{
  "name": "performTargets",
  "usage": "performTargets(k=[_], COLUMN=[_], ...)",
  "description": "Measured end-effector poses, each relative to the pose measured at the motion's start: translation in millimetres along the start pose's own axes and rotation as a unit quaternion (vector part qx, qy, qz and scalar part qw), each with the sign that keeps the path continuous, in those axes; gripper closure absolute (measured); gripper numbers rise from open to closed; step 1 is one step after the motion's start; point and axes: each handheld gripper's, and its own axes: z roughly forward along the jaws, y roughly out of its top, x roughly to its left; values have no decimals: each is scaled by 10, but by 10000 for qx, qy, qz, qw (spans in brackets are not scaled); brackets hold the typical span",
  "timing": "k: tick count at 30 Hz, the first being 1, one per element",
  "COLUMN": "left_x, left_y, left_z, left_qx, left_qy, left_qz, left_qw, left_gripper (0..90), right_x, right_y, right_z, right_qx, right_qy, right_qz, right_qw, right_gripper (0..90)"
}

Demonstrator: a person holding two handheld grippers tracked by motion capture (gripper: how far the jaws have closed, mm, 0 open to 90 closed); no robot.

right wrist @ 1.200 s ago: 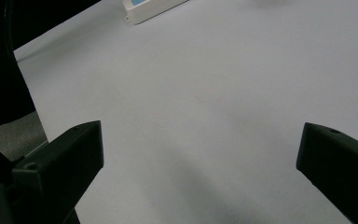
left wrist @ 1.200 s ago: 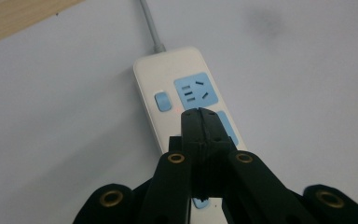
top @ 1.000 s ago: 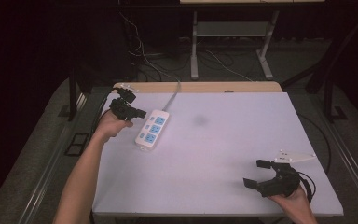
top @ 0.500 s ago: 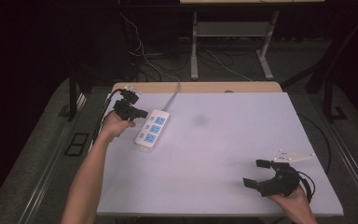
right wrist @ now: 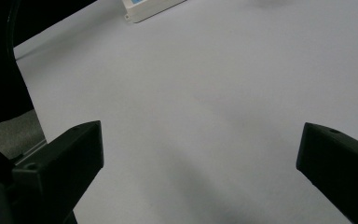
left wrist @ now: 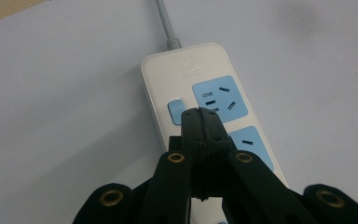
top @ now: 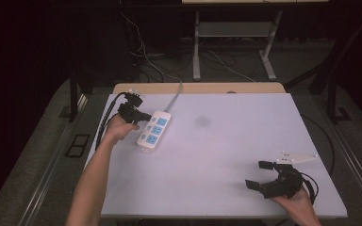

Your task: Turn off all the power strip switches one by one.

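A white power strip (top: 154, 131) with blue sockets lies at the far left of the white table (top: 217, 141), its grey cord running off the far edge. My left gripper (top: 146, 116) is shut with nothing between its jaws. In the left gripper view its tip (left wrist: 201, 114) hovers over the strip (left wrist: 205, 74) right beside the blue switch (left wrist: 175, 112); whether it touches is unclear. My right gripper (top: 257, 174) rests open near the front right corner, its jaws wide apart over bare table (right wrist: 200, 154). The strip's end (right wrist: 149, 9) shows at the top of the right gripper view.
A wooden strip (top: 198, 88) runs along the table's far edge. Behind it stand a metal frame (top: 196, 47) and loose cables on the floor. A black cable (top: 104, 123) trails from the left gripper along the table's left edge.
The left gripper has sunk a little onto the far end of the power strip, still shut. The right gripper has kept still.
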Motion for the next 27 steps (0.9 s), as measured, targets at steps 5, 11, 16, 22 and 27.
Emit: performTargets(k=[5, 11, 16, 22, 27], left_x=[15, 23, 20, -3, -14], left_y=[-49, -105, -114, -112, -120], left_z=[53, 74, 74, 105, 126], left_qx=[60, 123, 151, 228, 254], left_qy=[-10, -47, -80, -115, -118], left_qz=[-34, -64, -61, -27, -22], left_qw=[10000, 9999, 9998, 9997, 9996], left_gripper=[895, 895, 895, 895, 894], right_x=[-1, -2, 0, -2, -7], right_y=[-2, -1, -1, -2, -2], right_z=[-1, 9, 17, 14, 11], right_qx=[6, 11, 27, 24, 23], right_qy=[1, -1, -3, -6, 2], right_qz=[-11, -23, -35, -36, -30], right_qw=[10000, 10000, 10000, 10000, 10000], right_gripper=[5, 5, 5, 4, 5])
